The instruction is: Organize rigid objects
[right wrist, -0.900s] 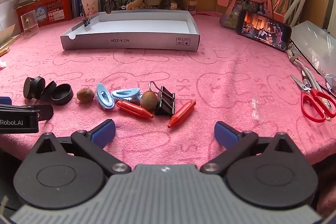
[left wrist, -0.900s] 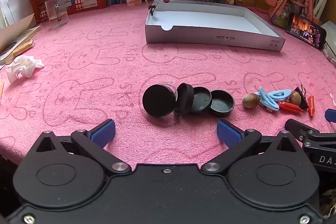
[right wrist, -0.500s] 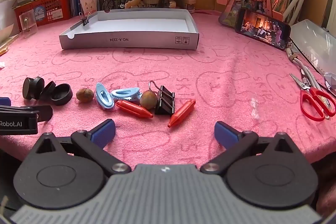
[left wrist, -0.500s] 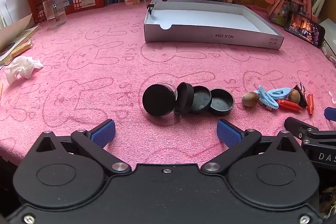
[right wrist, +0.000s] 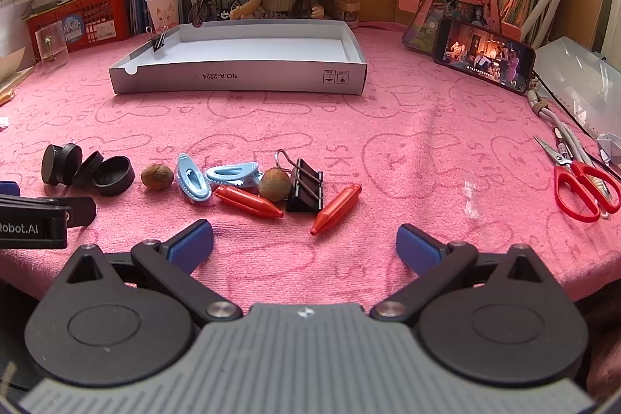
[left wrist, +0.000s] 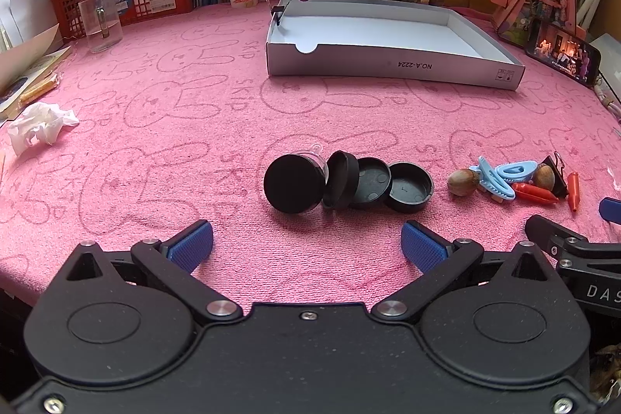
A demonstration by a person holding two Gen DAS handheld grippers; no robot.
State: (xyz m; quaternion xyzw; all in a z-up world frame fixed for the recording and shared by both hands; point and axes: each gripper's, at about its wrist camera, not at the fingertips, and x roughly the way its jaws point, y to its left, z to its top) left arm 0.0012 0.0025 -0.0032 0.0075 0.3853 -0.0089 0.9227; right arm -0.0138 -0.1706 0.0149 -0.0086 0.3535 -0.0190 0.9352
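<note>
A row of black round lids [left wrist: 345, 181] [right wrist: 87, 169] lies on the pink cloth just ahead of my left gripper [left wrist: 306, 245], which is open and holds nothing. To their right sits a small heap: two nuts [right wrist: 157, 176], blue clips [right wrist: 217, 177], two red crayon-like sticks [right wrist: 335, 208] and a black binder clip [right wrist: 306, 187]. My right gripper [right wrist: 304, 245] stands open just short of this heap, nothing between its fingers. A shallow white cardboard tray [left wrist: 392, 63] [right wrist: 240, 76] lies farther back, with a small black clip on its left rim.
Red scissors [right wrist: 586, 187] lie at the right, near a phone [right wrist: 485, 55] leaning on a pink stand. A crumpled tissue [left wrist: 39, 125] and a clear cup [left wrist: 100, 22] are at the left. A doll, books and a red basket line the back edge.
Both views have shifted very slightly; the objects on the cloth lie where they were and both grippers stay open.
</note>
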